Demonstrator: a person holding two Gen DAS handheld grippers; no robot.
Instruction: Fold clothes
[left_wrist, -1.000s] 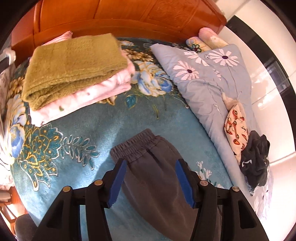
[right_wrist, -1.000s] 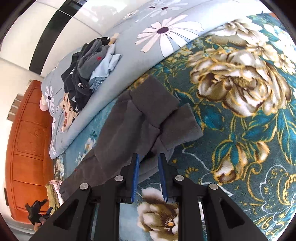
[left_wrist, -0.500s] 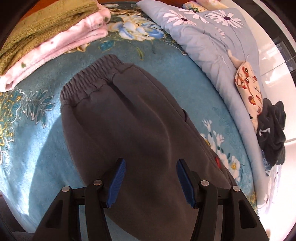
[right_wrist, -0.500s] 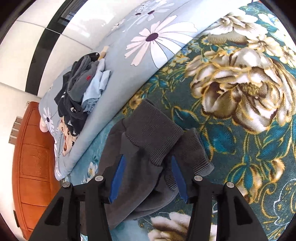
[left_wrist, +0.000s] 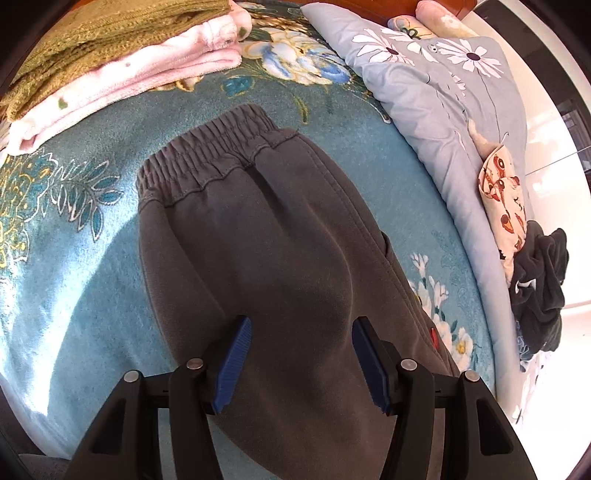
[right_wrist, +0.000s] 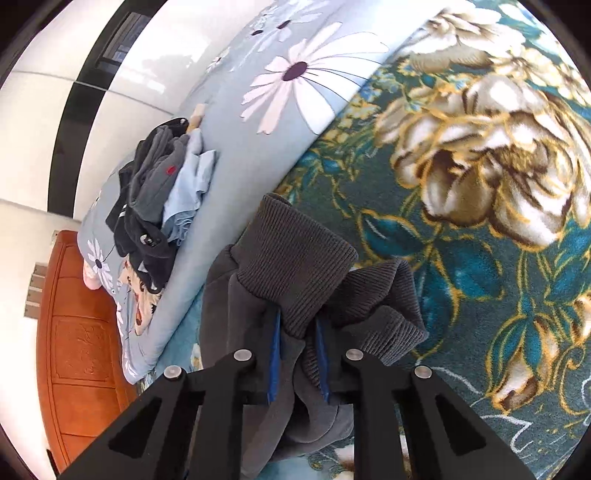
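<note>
Our right tongs (right_wrist: 297, 354) are closing on the ribbed cuffs (right_wrist: 295, 269) of the grey sweatpants (left_wrist: 266, 258) — cloth is bunched between the blue pads — while our left tongs (left_wrist: 301, 362) hang spread over the seat, pinching nothing. The pants' long axis runs from the waistband (left_wrist: 210, 151), ahead of the left tongs, back to those cuffs. Beyond lie the floral bed blanket (left_wrist: 74, 266), a folded stack (left_wrist: 122, 62), a daisy quilt (left_wrist: 424, 96) — then the wooden headboard (right_wrist: 77, 332).

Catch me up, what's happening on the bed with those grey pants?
A person is folding grey sweatpants on the floral blanket. The right gripper is closing on the ribbed cuffs, fabric between its pads. The left gripper hangs open over the seat, gripping nothing. Folded towels and a clothes pile wait nearby.
</note>
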